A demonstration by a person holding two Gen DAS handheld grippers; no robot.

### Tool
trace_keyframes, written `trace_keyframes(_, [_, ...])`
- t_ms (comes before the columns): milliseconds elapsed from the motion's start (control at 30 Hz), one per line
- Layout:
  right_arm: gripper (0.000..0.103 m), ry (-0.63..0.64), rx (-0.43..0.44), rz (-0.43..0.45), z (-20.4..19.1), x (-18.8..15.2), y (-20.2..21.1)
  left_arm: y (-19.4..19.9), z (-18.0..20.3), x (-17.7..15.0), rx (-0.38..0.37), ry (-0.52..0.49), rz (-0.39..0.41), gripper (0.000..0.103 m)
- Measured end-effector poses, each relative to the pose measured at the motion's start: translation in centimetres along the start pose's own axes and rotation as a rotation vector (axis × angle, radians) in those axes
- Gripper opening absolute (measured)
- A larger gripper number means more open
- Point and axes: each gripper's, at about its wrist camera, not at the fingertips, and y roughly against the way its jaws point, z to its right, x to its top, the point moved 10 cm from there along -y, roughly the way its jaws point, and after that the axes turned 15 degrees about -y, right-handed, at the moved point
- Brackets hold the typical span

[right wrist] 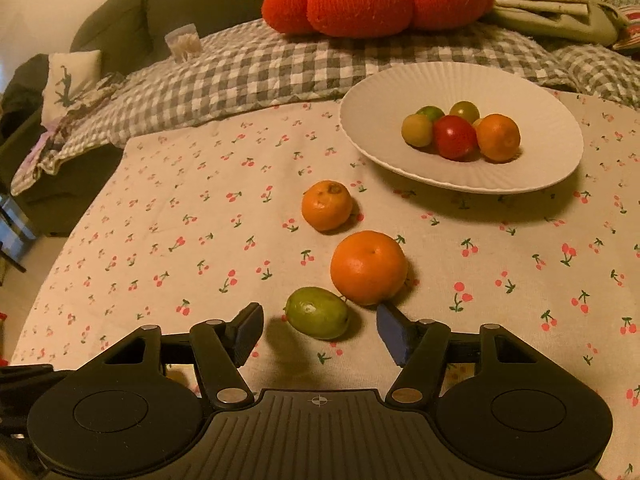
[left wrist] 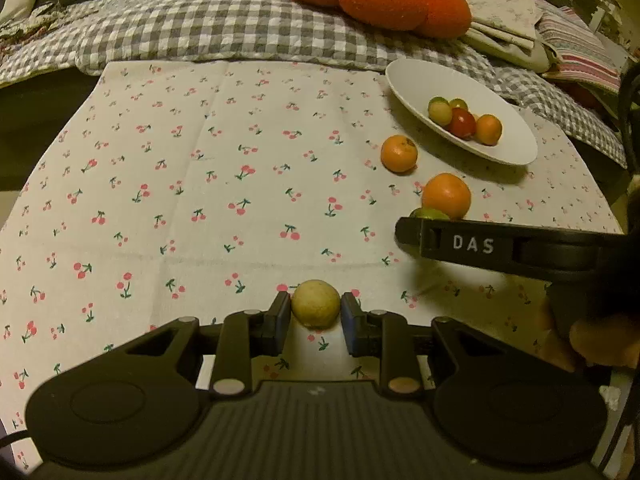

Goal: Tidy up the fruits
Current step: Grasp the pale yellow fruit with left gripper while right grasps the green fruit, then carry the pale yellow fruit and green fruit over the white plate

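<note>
Step in hand, as I read it: gathering loose fruit from the cloth (right wrist: 160, 220) into the plate (right wrist: 532, 160). Two picks look under way at once, one per gripper.

Left gripper (left wrist: 315, 308): jaws narrow, pads on either side of a pale yellow fruit (left wrist: 315, 303) at lower centre of the left view. Pads appear to touch or nearly touch its flanks; the fruit seems to be down on the cloth, not lifted. I judge it gripped or all but gripped.

Right gripper (right wrist: 320, 330): jaws wide, nothing held. A green fruit (right wrist: 318, 313) lies between the fingertips at lower centre of the right view, clear of both pads. The right pad sits just beside the large orange (right wrist: 368, 267), which lies just beside the green fruit, possibly touching it.

A small orange (right wrist: 327, 205) lies further up the frame, centre, apart from the other two. Plate at upper right holds five or six small fruits, among them a red one (right wrist: 454, 137) and an orange one (right wrist: 498, 137).

Next move, by my reckoning:
- Left: firm the grip, lift, carry up and right to the plate.
- Right: ease forward a little, then close on the green fruit without nudging the large orange; round fruit will roll if clipped.
- Release low over the plate, since the pile sits centred and a drop could scatter it.

Right gripper's body shows at right of the left view, so the two need room to cross.
</note>
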Motion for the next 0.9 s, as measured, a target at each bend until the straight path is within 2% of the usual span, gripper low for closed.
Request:
trace_keyframes(33, [0.051,0.004,-0.001,0.001,0.0,0.0,0.0,0.1,0.0,0.1,0.004,-0.005,0.002,0.025])
trace_keyframes(67, [0.036,0.01,0.008,-0.003,-0.1,-0.1,0.0,0.1,0.1,0.1,0.006,-0.009,0.003,0.025])
trace_keyframes(100, [0.033,0.014,0.009,-0.002,-0.1,-0.1,0.0,0.1,0.1,0.1,0.007,-0.01,0.004,0.025])
trace_keyframes(900, [0.033,0.028,0.064,0.012,-1.8,0.2,1.8,0.5,0.0,0.9,0.01,0.005,0.028,0.025])
